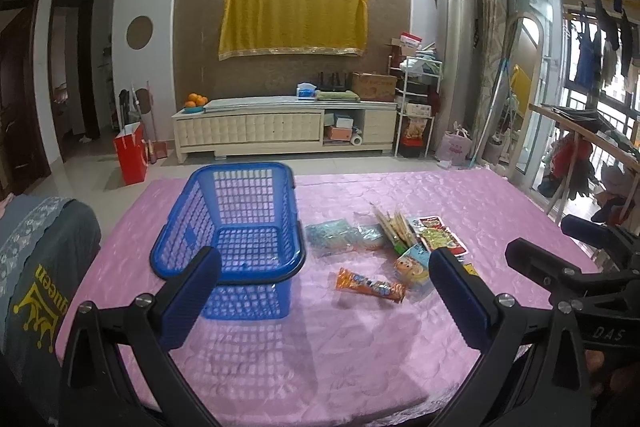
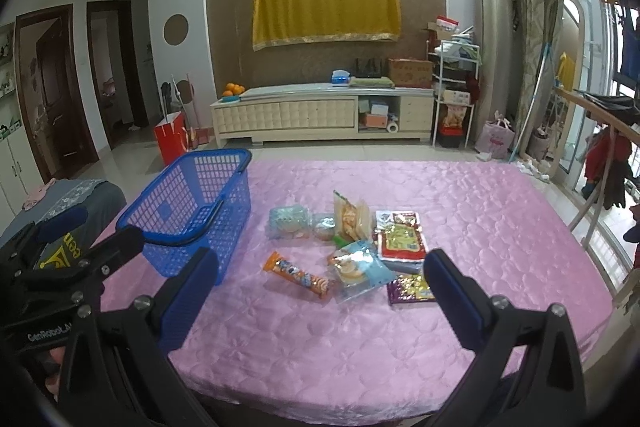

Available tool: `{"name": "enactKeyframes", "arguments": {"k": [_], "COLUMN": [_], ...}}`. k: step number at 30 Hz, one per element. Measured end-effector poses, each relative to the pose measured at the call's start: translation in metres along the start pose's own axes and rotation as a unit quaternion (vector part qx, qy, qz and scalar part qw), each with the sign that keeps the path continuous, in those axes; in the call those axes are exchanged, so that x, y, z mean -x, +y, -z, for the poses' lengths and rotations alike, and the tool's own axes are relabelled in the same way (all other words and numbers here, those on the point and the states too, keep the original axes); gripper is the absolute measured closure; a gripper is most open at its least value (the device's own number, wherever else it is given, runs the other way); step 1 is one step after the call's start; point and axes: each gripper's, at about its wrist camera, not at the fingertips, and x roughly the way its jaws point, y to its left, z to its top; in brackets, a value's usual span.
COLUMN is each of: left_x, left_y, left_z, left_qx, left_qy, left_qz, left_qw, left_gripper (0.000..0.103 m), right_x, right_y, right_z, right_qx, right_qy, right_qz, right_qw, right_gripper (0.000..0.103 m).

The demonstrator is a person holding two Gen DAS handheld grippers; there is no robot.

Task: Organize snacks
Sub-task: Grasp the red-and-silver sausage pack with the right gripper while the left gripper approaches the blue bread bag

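An empty blue plastic basket [image 1: 236, 227] stands on the pink tablecloth, left of a cluster of snack packets; it also shows in the right wrist view [image 2: 192, 203]. The snacks include an orange bar [image 1: 370, 285] [image 2: 298, 274], a light blue packet [image 1: 414, 267] [image 2: 358, 269], a red and yellow packet [image 1: 438, 237] [image 2: 400, 235], clear wrapped packets [image 1: 332, 237] [image 2: 288, 221] and a purple packet [image 2: 410, 287]. My left gripper [image 1: 324, 297] is open and empty, above the near table, before the basket and snacks. My right gripper [image 2: 320, 291] is open and empty, near the snacks.
The table [image 1: 460, 195] with its pink cloth has its near edge just below both grippers. A chair with grey clothing [image 1: 40, 259] stands at the left. A TV cabinet [image 1: 280, 127] and a red bag [image 1: 130, 157] lie beyond on the floor.
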Motion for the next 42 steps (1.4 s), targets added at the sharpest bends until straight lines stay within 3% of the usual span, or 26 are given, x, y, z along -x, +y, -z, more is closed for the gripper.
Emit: {"name": "enactKeyframes", "arguments": {"k": [5,17,26,37,42], "left_x": [-0.019,-0.098,-0.173,-0.249,-0.281], "left_y": [-0.018,-0.062,-0.084,-0.1,-0.089], "left_z": [-0.018,-0.052,-0.041,-0.015,-0.006], "left_qx": [-0.022,-0.061,-0.066,-0.057,-0.038], "left_qy": [0.004,0.065,0.135,0.197,0.224], "left_qz": [0.013,0.057,0.066,0.046,0.03], "left_qw": [0.9997,0.9944,0.9865,0.9775,0.9735], "left_gripper": [0.0,0.0,0.0,0.0,0.0], "right_x": [-0.009,-0.055,-0.113,-0.2,-0.234], "right_y": [-0.021,-0.081,-0.118,-0.14,-0.14], "right_z": [-0.012,-0.036,-0.037,-0.03,-0.026], "right_qx": [-0.008,-0.027,-0.029,-0.045,-0.046], "right_qy": [0.002,0.036,0.091,0.191,0.221], "right_qz": [0.012,0.034,0.042,0.005,-0.007], "right_qw": [1.0,0.998,0.995,0.98,0.974], "right_gripper": [0.0,0.0,0.0,0.0,0.0]}}
